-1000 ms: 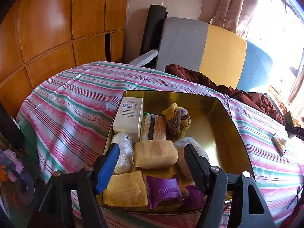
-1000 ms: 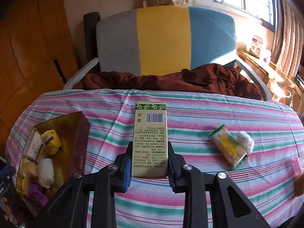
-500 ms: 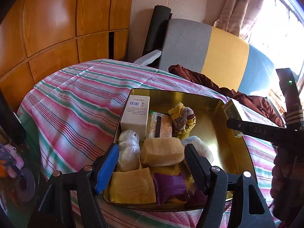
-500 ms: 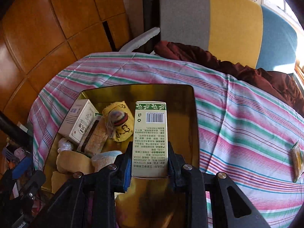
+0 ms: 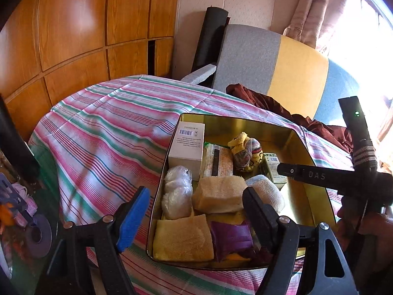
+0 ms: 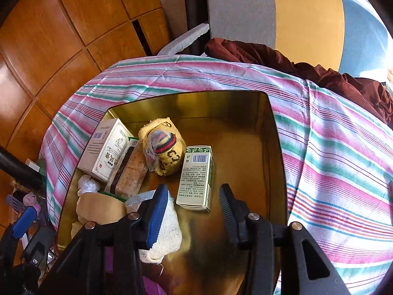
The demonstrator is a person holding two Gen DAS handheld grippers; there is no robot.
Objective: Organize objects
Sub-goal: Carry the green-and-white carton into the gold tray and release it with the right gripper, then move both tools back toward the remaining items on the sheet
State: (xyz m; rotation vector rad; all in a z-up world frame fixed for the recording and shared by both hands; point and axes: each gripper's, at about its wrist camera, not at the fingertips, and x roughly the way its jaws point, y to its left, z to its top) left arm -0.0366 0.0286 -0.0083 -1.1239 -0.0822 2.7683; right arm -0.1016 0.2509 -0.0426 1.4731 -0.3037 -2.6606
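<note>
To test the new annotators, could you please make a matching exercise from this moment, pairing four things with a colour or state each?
Things:
1. green box
2. right gripper
3. tin
4. sock ball

Descriptions:
A. gold inside, holding the items
B. yellow, bundled, between the wrapped bar and the green box
C. lying flat on the tin's floor, barcode up
D. jaws apart, gripping nothing

Pairs: 1-C, 2-D, 3-A, 4-B
</note>
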